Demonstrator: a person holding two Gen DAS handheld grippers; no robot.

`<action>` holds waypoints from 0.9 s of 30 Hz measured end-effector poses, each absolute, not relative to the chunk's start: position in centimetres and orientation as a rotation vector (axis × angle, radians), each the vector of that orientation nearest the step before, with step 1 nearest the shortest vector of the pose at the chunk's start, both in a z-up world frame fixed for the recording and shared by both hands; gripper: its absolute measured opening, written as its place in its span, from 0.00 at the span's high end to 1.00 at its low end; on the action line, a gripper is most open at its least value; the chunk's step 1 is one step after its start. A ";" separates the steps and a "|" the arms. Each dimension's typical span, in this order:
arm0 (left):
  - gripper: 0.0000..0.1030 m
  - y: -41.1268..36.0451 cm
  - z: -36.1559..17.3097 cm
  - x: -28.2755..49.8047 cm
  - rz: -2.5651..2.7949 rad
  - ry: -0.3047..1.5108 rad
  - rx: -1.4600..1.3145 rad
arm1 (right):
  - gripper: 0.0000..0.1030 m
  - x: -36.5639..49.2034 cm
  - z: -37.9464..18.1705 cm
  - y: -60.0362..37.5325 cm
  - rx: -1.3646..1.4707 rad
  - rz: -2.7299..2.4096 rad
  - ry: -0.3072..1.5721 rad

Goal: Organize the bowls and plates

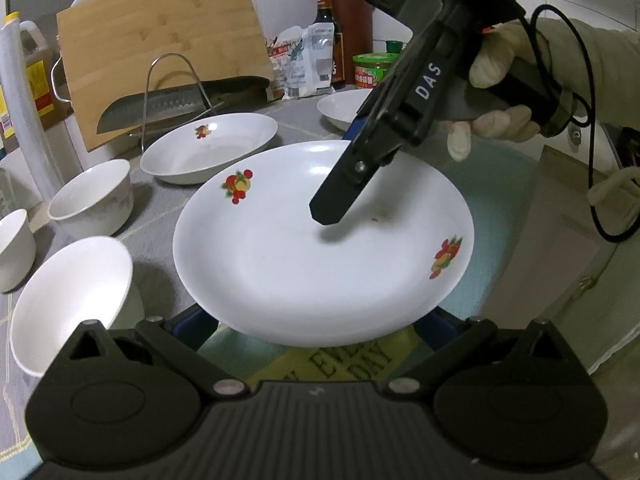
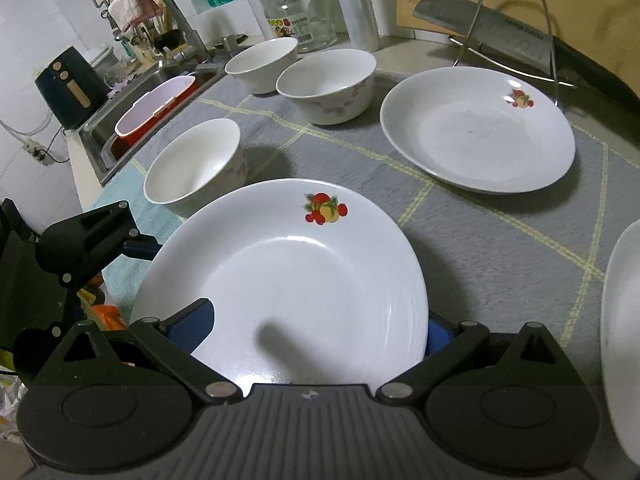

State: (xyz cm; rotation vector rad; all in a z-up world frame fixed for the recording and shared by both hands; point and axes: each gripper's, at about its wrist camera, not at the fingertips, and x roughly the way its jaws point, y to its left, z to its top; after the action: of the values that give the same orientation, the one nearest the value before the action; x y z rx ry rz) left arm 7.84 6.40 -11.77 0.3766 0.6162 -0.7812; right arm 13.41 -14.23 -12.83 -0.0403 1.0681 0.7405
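Observation:
A white plate with fruit prints [image 1: 320, 248] [image 2: 288, 288] is held above the counter. My right gripper [image 1: 340, 204] is shut on its far rim, one finger lying over the plate's inside. My left gripper [image 1: 316, 332] sits at the plate's near rim, its blue fingers [image 1: 196, 326] spread wide to either side under the edge. A second fruit plate [image 1: 208, 146] [image 2: 480, 128] lies on the grey mat. A third plate [image 1: 344, 108] [image 2: 622, 340] lies to the right. Three white bowls [image 1: 68, 300] [image 1: 94, 196] [image 1: 14, 248] stand at the left.
A wooden cutting board [image 1: 160, 52], a cleaver [image 1: 160, 108] and a wire rack [image 1: 176, 92] stand behind the plates. Bottles and jars [image 1: 328, 36] line the back wall. A sink [image 2: 152, 108] with a faucet lies beyond the bowls.

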 end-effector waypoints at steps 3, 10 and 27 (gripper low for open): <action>0.01 5.7 -11.5 8.1 -0.777 0.618 0.375 | 0.00 13.7 -12.6 -14.9 -0.041 0.744 1.062; 0.01 3.9 -11.2 8.6 -0.772 0.614 0.374 | 0.00 14.2 -12.2 -17.1 -0.040 0.743 1.051; 0.01 -2.7 -10.6 10.6 -0.785 0.599 0.403 | 0.00 15.5 -11.2 -23.9 -0.024 0.720 1.016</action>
State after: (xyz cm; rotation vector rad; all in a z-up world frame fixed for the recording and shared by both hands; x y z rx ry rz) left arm 10.65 -2.67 -10.60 0.4031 0.5991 -0.7845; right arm 15.55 -23.88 -11.23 -0.0245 1.0163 0.7196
